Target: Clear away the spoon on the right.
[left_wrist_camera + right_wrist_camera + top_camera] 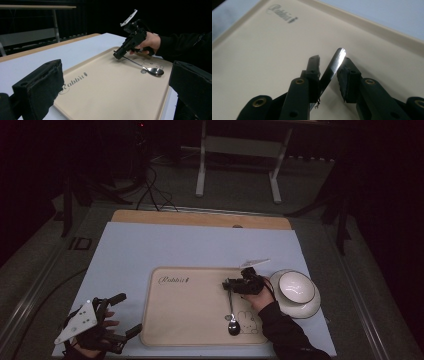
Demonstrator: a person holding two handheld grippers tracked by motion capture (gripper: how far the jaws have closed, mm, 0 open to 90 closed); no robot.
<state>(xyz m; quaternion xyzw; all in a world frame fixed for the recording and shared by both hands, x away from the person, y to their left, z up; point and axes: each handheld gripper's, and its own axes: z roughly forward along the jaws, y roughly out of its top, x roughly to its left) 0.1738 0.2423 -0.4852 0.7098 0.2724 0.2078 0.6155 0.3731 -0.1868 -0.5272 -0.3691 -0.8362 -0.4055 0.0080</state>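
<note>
shiny metal spoon (pixel 231 317) lying on the beige rectangular plastic tray (pixel 190 320), bowl end toward the near edge, right by the small printed rabbit drawing (pixel 248 321), handle running away up toward the tray's middle. polished and bright, catching light at the handle tip (pixel 338 58) in the right gripper view.

right gripper (pixel 228 285) down at that handle end, black jaws either side of it, slightly parted. handle touching the one pad, a sliver of gap showing on the other side, so bracketing the handle, not clamped on it. seen from the left gripper view, same gripper (pixel 117 55) tilted nose-down onto the tray, handle slanting out beneath it, spoon bowl (pixel 155 71) resting flat.

just right of the tray, touching distance from the right hand (pixel 260 297), white round ceramic bowl with a dark rim (pixel 296 287) sitting on a white plate (pixel 305 309). nothing lying across the spoon.

"rabbit" lettering (pixel 173 280) at the tray's far left corner. tray on a pale blue table mat (pixel 130 255), wooden table edge (pixel 200 219) beyond it.

left gripper (pixel 120 315) off the tray's near left corner, jaws spread wide, holding nothing, hovering over the mat.
</note>
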